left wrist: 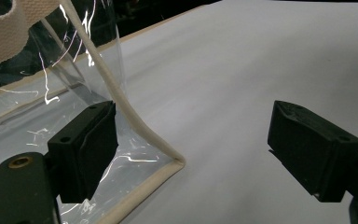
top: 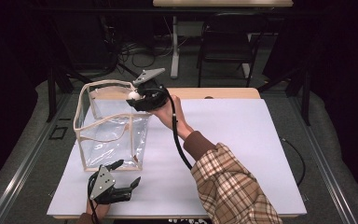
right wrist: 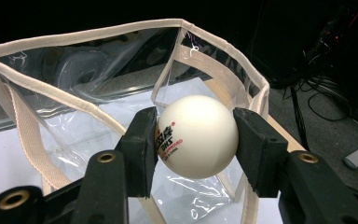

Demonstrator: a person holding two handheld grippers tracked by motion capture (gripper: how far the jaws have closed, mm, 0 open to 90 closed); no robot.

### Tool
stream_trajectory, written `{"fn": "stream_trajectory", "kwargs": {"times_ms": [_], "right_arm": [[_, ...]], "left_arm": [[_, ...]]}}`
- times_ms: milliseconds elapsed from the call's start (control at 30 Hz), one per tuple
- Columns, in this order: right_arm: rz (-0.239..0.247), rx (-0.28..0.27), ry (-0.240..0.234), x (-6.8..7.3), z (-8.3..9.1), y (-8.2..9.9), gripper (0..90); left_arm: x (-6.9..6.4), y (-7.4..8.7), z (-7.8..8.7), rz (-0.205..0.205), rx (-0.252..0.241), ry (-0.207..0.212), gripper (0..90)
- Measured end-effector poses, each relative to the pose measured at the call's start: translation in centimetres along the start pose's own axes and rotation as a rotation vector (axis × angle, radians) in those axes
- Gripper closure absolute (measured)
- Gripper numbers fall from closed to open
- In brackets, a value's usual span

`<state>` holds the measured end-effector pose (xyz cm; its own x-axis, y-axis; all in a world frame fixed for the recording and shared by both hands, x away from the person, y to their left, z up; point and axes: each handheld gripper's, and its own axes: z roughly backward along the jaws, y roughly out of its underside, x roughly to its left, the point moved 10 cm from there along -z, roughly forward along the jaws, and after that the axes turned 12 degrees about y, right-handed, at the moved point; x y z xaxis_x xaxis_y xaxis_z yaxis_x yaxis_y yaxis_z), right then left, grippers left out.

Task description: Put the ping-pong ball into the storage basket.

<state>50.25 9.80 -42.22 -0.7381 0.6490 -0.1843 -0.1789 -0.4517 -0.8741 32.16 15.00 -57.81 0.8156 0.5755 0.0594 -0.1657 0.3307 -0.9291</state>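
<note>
2 grippers worked at a white-topped table, and only 1 of them carried anything. The right gripper was clamped on a white ball, its 2 black pads pressed against the ball's opposite sides, red and dark print visible on the ball's left face. In the high view that gripper held the ball at the far right corner of a clear plastic bag, level with its rim and above the open mouth. The bag stood upright, cream tape edging its rim and seams, and 1 cream strap hung at its side; its floor looked bare where it showed. The left gripper sat low at the bag's near bottom corner, jaws spread wide apart, that corner lying between them without being pinched.
</note>
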Motion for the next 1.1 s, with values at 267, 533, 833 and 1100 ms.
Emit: {"fn": "stream_trajectory", "kwargs": {"times_ms": [267,533,833,1100], "right_arm": [[0.001,0.012,-0.004,0.3,-0.5,-0.1,51.1],[0.002,0.028,-0.005,0.4,-1.0,0.0,51.1],[0.004,0.043,-0.01,0.7,-1.6,0.0,51.1],[0.008,0.061,-0.011,0.8,-2.0,0.2,51.1]], "left_arm": [[0.0,0.0,0.0,0.0,-0.001,0.0,15.9],[0.0,0.0,0.0,0.001,-0.002,0.001,15.8],[0.0,0.0,0.0,0.001,-0.003,0.001,15.8],[0.0,0.0,0.0,0.001,-0.003,0.002,15.8]]}}
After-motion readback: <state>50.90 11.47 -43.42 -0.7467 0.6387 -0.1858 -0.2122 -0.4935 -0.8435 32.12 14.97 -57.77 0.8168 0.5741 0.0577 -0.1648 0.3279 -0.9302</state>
